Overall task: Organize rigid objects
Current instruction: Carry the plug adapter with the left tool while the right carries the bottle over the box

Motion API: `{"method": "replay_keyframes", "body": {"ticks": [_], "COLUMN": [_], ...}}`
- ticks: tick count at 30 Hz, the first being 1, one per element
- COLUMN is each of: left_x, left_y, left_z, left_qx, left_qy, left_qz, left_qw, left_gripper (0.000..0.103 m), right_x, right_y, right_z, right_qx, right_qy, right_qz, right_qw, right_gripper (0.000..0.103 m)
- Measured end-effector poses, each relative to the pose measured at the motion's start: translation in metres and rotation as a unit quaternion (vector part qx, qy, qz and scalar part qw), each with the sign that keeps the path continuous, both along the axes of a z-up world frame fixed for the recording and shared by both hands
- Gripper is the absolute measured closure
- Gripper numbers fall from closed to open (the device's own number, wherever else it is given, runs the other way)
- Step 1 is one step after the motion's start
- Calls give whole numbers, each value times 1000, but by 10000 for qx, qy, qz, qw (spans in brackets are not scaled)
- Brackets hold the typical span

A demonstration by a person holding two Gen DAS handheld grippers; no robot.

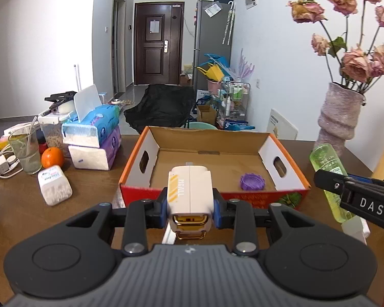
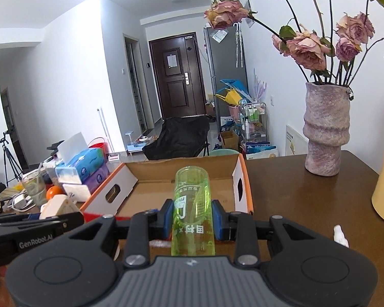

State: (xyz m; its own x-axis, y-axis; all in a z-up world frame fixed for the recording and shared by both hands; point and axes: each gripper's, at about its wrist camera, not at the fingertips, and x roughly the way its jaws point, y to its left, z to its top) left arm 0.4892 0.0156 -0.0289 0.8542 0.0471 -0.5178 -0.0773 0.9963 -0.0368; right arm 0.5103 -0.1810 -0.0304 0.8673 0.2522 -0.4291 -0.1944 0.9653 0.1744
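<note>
Bare tabletop (image 2: 294, 192) beside cardboard box (image 2: 243, 168) rim, right

right gripper (image 2: 192, 213) | jaws clamp green tumbler (image 2: 192, 206) | above cardboard box (image 2: 239, 176) | vase (image 2: 326, 128) right

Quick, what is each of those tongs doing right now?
Left tongs: closed on the white and yellow gadget.
Right tongs: closed on the green transparent bottle.
</note>
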Motion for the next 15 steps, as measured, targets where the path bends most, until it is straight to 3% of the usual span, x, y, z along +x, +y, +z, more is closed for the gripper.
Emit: {"method": "replay_keyframes", "body": {"ticks": [15], "left_x": [88], "left_y": [10], "left_z": [-11], "left_qx": [152], "left_qy": [305], "left_qz": [267], "left_qw": [9991], "left_gripper": [70], "right_x": [92], "right_y": [4], "right_z": [-7], "right_qx": [114], "right_qy": [176], "right_qz": [-143], "right_qw": [9997], "right_gripper": [73]}}
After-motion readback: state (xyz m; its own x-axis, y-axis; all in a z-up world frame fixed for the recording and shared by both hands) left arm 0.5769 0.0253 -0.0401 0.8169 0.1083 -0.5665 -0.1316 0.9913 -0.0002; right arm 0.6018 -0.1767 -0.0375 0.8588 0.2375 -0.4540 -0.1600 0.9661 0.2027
